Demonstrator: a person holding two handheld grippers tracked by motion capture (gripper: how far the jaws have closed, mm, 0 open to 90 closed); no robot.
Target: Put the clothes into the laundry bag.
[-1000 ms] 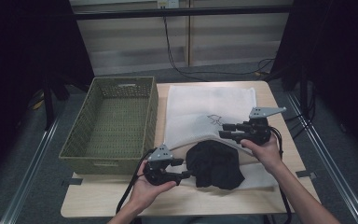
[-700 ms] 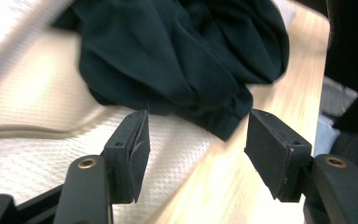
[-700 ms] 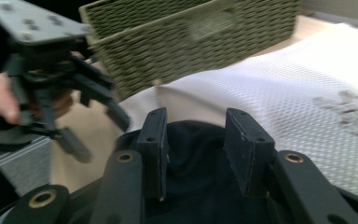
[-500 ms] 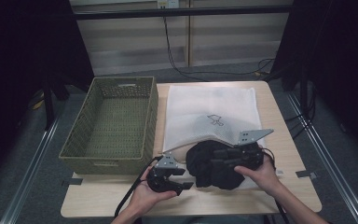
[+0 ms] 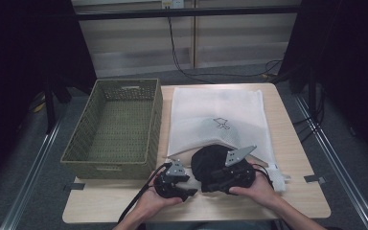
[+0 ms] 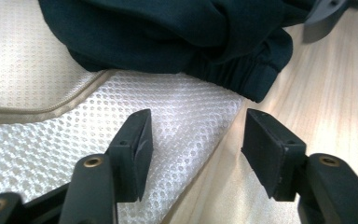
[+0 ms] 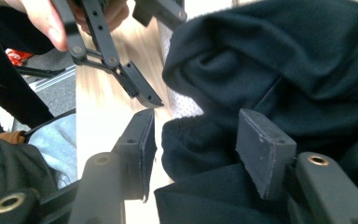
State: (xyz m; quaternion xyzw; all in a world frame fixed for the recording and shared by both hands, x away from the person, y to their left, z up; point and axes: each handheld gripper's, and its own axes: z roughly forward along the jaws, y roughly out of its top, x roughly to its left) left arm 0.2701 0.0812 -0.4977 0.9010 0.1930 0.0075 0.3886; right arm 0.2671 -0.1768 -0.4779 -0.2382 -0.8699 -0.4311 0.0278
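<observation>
Mesh bag (image 6: 51, 70) corner between open left tool (image 6: 193, 140) pads; dark garment (image 7: 284, 84) between parted right tool (image 7: 196, 144) pads.

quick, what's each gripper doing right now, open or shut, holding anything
left gripper: open, jaws have just been opening, astride the white mesh bag corner, gripping nothing.
right gripper: open, jaws just opened wider, black garment between them, not pinched.
</observation>
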